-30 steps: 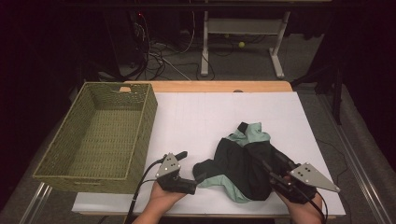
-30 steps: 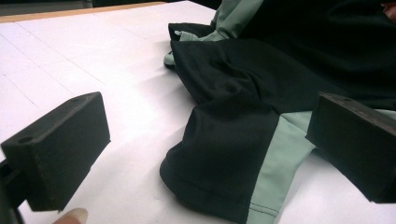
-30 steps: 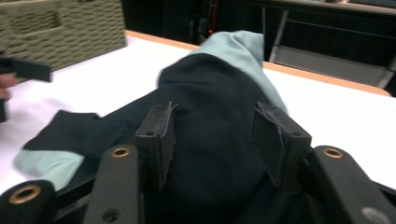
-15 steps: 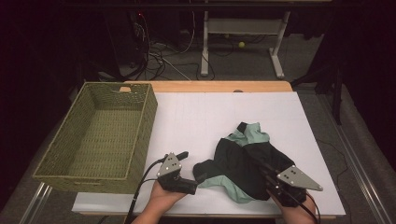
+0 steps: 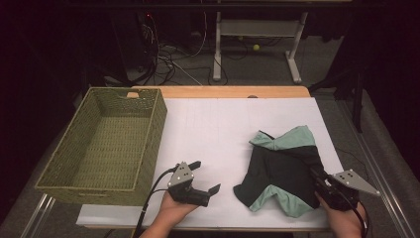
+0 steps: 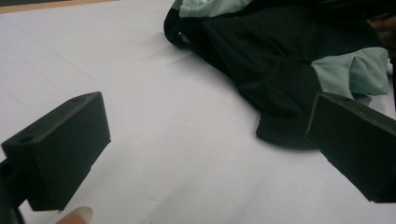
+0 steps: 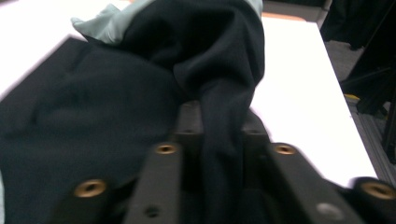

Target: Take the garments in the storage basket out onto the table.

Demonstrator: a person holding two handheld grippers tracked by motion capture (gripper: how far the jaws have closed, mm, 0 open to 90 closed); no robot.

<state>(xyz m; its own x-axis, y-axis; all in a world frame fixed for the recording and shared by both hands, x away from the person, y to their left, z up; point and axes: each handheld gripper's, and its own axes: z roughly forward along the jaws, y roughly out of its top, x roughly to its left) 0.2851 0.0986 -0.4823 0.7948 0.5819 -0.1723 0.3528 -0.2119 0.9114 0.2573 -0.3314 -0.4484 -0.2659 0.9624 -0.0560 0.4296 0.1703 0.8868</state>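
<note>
Dark room, cables and a desk frame on the floor past the far edge; you work at a white table [image 5: 223, 129]. A big woven basket [image 5: 106, 144], empty, sits on the left side, its near rim at the table's near-left edge. The garment [image 5: 285, 173], black with mint-green panels, lies crumpled at the near right, well apart from the basket.

Your right gripper [image 5: 324, 184] is at the garment's near-right edge. In the right gripper view a ridge of black cloth [image 7: 224, 116] runs straight down between the pads, and they look pinched on it. Those jaws have just been opening a little after a tight close, with cloth between them all the while, so call it a grip on a fold, not firm beyond doubt.

Your left gripper [image 5: 205, 181] rests low on bare table, left of the garment. Jaws wide apart, nothing between them; the left gripper view shows the garment's near black corner [image 6: 280, 126] just ahead of one pad.

Step in hand, as I judge it: getting hold of the garment, right side taken, left side not yet. The next move calls for sliding your left gripper right to the black corner, closing on it, then lifting both ends together, likely toward the basket.
</note>
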